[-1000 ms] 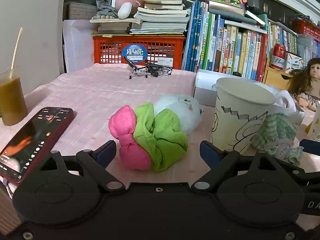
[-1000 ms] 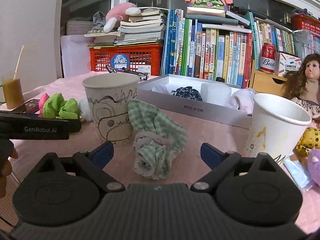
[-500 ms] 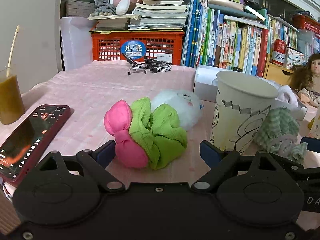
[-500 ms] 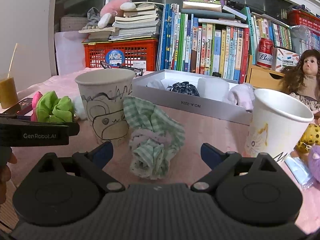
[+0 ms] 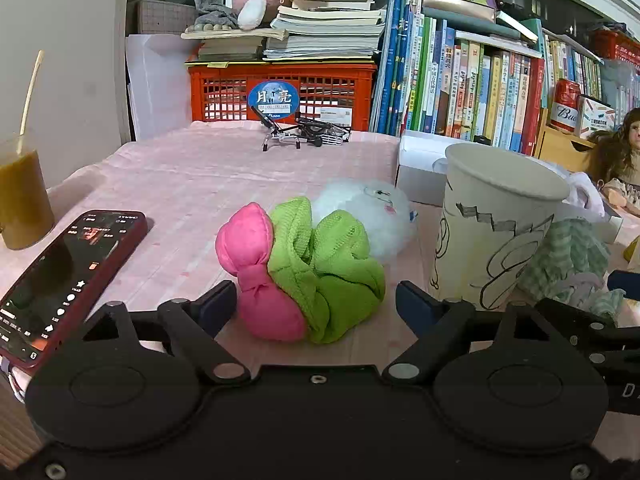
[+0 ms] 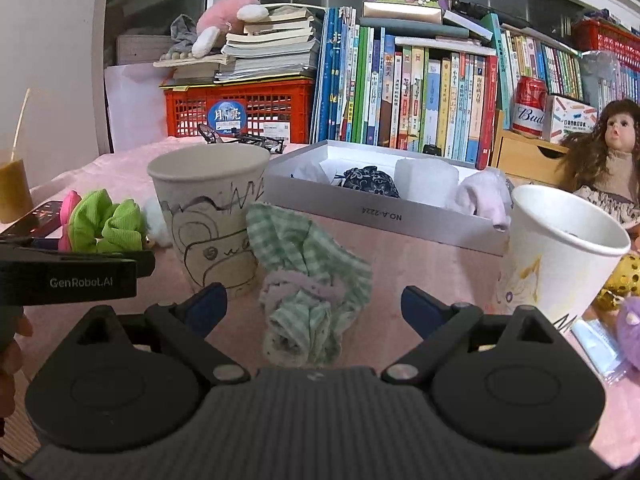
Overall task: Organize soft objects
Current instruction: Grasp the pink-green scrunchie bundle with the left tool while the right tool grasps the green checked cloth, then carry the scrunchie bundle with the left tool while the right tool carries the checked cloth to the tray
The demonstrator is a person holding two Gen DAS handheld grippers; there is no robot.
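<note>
Both grippers' fingers spread wide: left gripper — marked "GenRobot.AI" — flanks green scrunchie on the table; right gripper frames checked scrunchie before box "NO.A-2224".

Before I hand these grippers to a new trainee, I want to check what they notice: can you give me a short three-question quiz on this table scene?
1. True or false: the left gripper is shut on the green ribbed fabric scrunchie with the pink bow.
2. Multiple choice: what lies between the open fingers of the right gripper? A) a brown-haired doll B) the crumpled green-and-white checked cloth C) a red can
3. Fill in: the dark floral fabric pouch lies inside the shallow white ____.

Key: 1 false, it is open and the scrunchie sits between its fingers; 2 B; 3 box.
</note>
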